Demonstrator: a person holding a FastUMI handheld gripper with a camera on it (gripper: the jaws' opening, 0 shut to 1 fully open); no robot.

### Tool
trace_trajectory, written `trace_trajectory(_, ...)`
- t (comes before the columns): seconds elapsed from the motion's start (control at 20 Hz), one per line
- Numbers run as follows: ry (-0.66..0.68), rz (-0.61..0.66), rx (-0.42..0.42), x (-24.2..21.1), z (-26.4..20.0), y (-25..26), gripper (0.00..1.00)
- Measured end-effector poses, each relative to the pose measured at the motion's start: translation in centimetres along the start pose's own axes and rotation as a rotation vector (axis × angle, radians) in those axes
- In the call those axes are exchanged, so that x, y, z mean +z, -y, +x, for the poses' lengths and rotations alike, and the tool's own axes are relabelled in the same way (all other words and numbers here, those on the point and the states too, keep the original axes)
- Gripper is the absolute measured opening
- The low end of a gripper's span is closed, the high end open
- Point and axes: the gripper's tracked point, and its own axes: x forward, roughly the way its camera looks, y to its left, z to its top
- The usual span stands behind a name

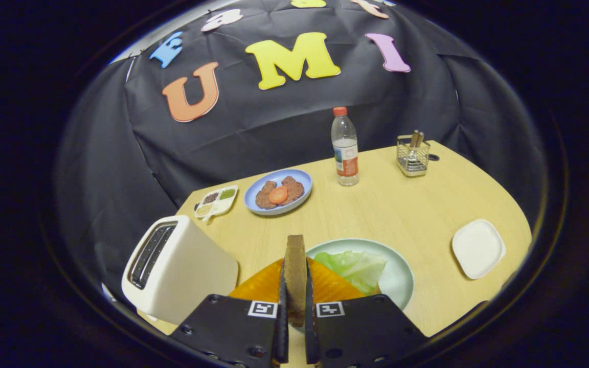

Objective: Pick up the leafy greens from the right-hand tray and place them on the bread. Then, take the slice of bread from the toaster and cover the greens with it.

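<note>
bread slice: one slice (295, 276) stands on its edge, pinched between both fingers of the tongs (294, 327), right over the green plate
tongs: nearly closed, holding the bread slice from both sides
leafy greens: one pale green leaf (357, 267) lies on the green plate (402, 278), just ahead of the tongs and a little to the right
bottom bread: I cannot see it well; an orange ridged thing (258, 286) sits just under the held slice, and I cannot tell what it is
toaster: one white toaster (179, 268) stands to the left of the tongs; its slots look dark, and I see no bread sticking out
done, I think: the greens look moved, and the bread looks taken from the toaster
left, I think: lower the slice flat onto the greens and let go
white tray: one small tray (478, 249) on the right of the surface (402, 209), with nothing on it
blue plate: one (278, 192), far back, with two brown pieces and one round orange-red thing
small snack dish: one (216, 201), beside the blue plate
bottle: one (345, 148)
wire holder: one (412, 155), near the bottle
</note>
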Motion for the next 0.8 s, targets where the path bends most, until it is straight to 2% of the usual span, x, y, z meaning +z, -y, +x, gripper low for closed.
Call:
trace_trajectory(0.15, 0.005, -0.02, -0.017, -0.1, 0.2, 1.1, 0.15)
trace_trajectory(0.3, 0.002, -0.019, -0.044, -0.1, 0.4, 2.6, 0.25)
trace_trajectory(0.35, 0.001, -0.016, -0.053, -0.2, 0.5, 3.2, 0.24)
trace_trajectory(0.4, 0.002, -0.018, -0.062, -0.1, 0.4, 3.7, 0.31)
trace_trajectory(0.5, 0.003, -0.02, -0.082, 0.0, 0.7, 4.5, 0.34)
trace_trajectory(0.6, 0.012, -0.018, -0.11, 0.5, 0.4, 5.7, 0.47)
trace_trajectory(0.75, 0.044, -0.014, -0.137, 1.6, -0.2, 6.7, 0.8)
trace_trajectory(0.8, 0.061, -0.012, -0.139, 2.1, -0.8, 6.9, 0.85)
